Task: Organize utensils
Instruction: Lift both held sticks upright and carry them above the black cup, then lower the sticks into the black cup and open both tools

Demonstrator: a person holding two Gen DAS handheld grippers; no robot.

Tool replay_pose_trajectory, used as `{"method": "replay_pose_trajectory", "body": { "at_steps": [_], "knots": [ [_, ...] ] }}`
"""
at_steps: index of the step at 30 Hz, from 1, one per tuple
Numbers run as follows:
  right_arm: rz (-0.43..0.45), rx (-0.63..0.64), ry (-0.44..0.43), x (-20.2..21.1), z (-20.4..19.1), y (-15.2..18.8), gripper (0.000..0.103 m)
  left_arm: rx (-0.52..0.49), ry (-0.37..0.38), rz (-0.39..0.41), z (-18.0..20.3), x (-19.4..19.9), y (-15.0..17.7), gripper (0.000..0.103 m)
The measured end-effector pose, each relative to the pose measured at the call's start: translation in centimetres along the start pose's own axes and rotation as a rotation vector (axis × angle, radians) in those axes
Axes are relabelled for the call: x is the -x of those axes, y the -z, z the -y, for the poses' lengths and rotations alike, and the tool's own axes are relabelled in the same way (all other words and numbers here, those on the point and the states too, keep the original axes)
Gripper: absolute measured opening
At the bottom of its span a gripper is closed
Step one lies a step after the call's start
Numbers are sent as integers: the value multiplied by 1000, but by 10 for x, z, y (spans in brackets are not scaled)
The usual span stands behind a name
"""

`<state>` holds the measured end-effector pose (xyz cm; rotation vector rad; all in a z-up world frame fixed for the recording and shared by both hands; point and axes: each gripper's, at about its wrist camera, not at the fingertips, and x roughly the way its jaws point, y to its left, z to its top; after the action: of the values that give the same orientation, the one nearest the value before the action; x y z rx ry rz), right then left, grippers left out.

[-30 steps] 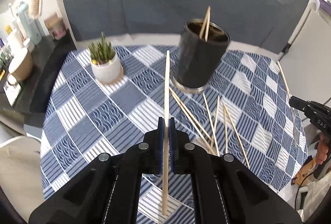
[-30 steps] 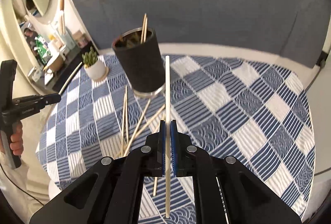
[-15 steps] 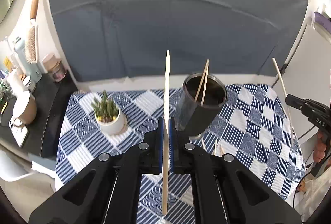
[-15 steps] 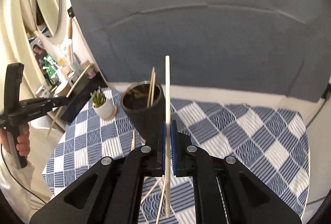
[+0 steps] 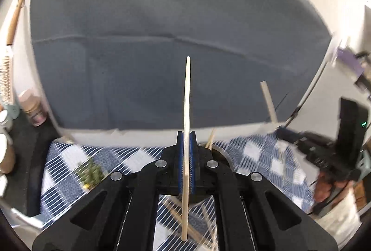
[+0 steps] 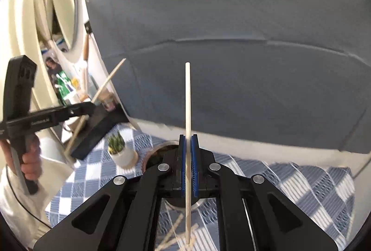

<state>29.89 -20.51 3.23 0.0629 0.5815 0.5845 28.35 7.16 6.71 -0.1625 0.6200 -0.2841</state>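
Left tool (image 5: pixel 186 135), right tool (image 6: pixel 188 137) each clamp chopstick above cup (image 6: pixel 157 156).

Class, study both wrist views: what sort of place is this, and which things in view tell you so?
Probably a room in a home, set up for recording. A blue checked tablecloth covers the table, a small potted plant stands on it, and an oval mirror hangs above a shelf of bottles.

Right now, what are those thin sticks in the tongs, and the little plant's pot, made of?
The sticks look like pale, unvarnished wood or bamboo: matte, cream, slightly tapered. The pot seems to be white glazed ceramic, smooth with a soft sheen, though plastic is possible.
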Motion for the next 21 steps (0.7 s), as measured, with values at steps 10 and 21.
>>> {"method": "replay_pose_trajectory", "body": {
  "at_steps": [10,21],
  "knots": [
    [177,-73,-143,-30,10,-12,5,99,224,164,-16,-29,-11,5],
    [279,-134,-237,-66,24,-9,5,159,375,235,-27,-77,3,5]
  ]
}}
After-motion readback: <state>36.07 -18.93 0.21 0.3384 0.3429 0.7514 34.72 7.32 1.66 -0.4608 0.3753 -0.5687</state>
